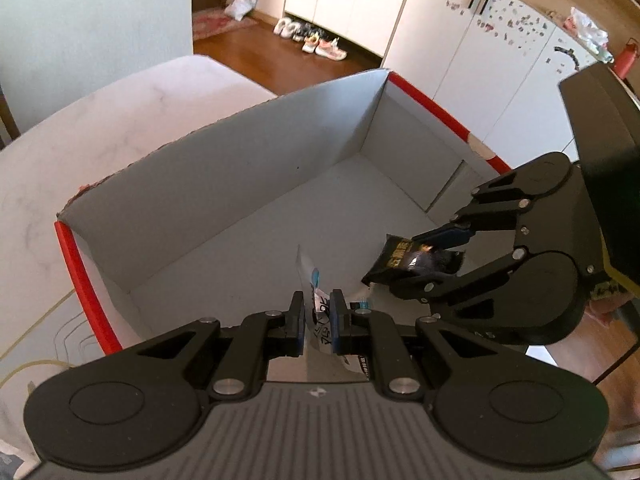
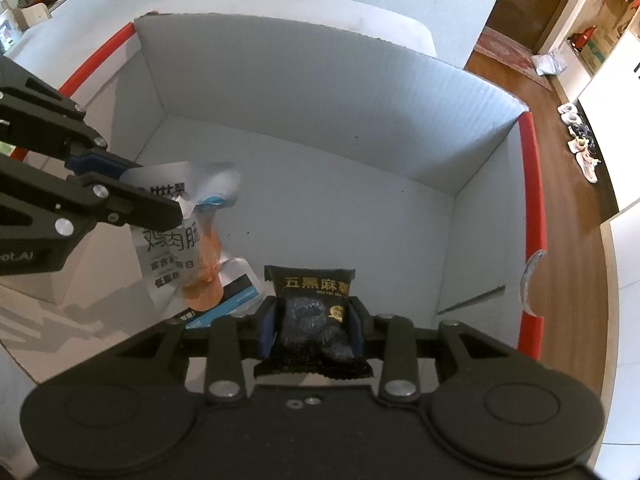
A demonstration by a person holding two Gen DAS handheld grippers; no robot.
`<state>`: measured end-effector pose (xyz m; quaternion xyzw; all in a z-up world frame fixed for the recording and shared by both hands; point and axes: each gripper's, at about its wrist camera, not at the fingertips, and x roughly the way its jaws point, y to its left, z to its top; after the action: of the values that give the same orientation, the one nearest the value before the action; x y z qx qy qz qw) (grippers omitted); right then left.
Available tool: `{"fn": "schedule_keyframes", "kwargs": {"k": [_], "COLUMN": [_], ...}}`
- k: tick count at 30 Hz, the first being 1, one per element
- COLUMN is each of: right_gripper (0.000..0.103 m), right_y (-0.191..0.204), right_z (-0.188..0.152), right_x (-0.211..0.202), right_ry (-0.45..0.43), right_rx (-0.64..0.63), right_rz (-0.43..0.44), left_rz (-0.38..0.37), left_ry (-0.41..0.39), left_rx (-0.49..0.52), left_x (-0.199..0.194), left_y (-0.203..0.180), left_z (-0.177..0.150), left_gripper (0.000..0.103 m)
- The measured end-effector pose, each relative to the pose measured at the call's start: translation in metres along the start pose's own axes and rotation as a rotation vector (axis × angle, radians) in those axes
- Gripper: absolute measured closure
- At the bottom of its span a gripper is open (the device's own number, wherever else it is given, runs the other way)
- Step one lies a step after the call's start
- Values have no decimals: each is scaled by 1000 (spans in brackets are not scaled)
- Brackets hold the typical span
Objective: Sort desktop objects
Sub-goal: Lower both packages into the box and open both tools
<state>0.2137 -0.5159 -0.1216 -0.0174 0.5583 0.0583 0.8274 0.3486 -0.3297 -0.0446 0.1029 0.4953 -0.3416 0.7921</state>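
Left gripper (image 1: 317,312) is pitched steeply downward, jaws clamped tight on a thin silver packet (image 2: 188,236). Right gripper (image 2: 312,330) is likewise pitched downward, jaws set partly apart, pads pressed against a black packet (image 2: 316,312).

Black tongs (image 2: 312,330) — blue pads (image 2: 267,330).
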Motion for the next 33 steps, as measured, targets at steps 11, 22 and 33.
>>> {"fn": "schedule_keyframes", "kwargs": {"k": [11, 22, 33], "right_gripper": [42, 40, 29], "right_y": [-8, -8, 8], "right_z": [-3, -9, -28], "right_x": [-12, -47, -81], "right_ry": [-41, -118, -181], "right_rx": [16, 44, 90], "right_rz": [16, 50, 41], "left_rz": [96, 131, 132], "left_ry": [54, -30, -86], "left_rx": [4, 24, 23], "left_x": [6, -18, -46], "left_y": [4, -1, 0], "left_z": [6, 1, -15], "left_gripper": [79, 39, 27]}}
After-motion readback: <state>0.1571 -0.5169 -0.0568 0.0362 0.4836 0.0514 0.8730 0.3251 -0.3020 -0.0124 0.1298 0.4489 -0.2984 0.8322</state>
